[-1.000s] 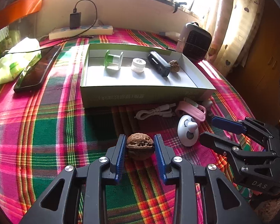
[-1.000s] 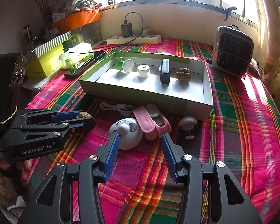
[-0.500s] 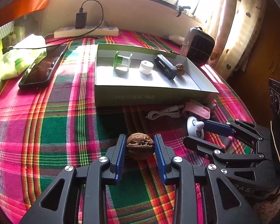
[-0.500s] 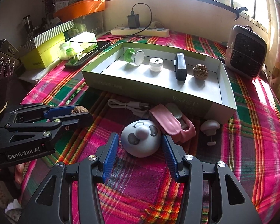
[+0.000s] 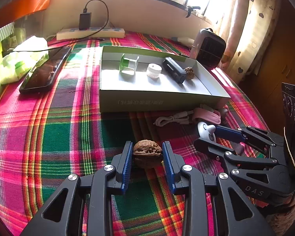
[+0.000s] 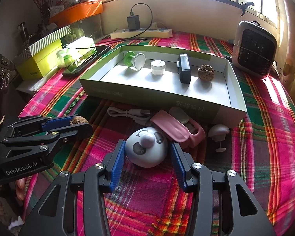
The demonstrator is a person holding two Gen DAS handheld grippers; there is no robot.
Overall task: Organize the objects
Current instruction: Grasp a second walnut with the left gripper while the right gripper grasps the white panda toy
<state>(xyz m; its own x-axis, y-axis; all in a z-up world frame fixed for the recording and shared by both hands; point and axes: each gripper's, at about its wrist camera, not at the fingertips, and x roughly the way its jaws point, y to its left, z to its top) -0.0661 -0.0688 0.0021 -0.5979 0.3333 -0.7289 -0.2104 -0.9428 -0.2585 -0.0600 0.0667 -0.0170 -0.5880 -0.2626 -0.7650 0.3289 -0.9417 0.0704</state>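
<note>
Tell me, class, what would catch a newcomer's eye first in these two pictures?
Probably the bright pink and green plaid cloth covering the table, and the two black grippers low in front. The left gripper grips a walnut, while the right gripper is closing around a white panda-faced gadget. Behind them sits an open box holding a neat row of small items.
</note>
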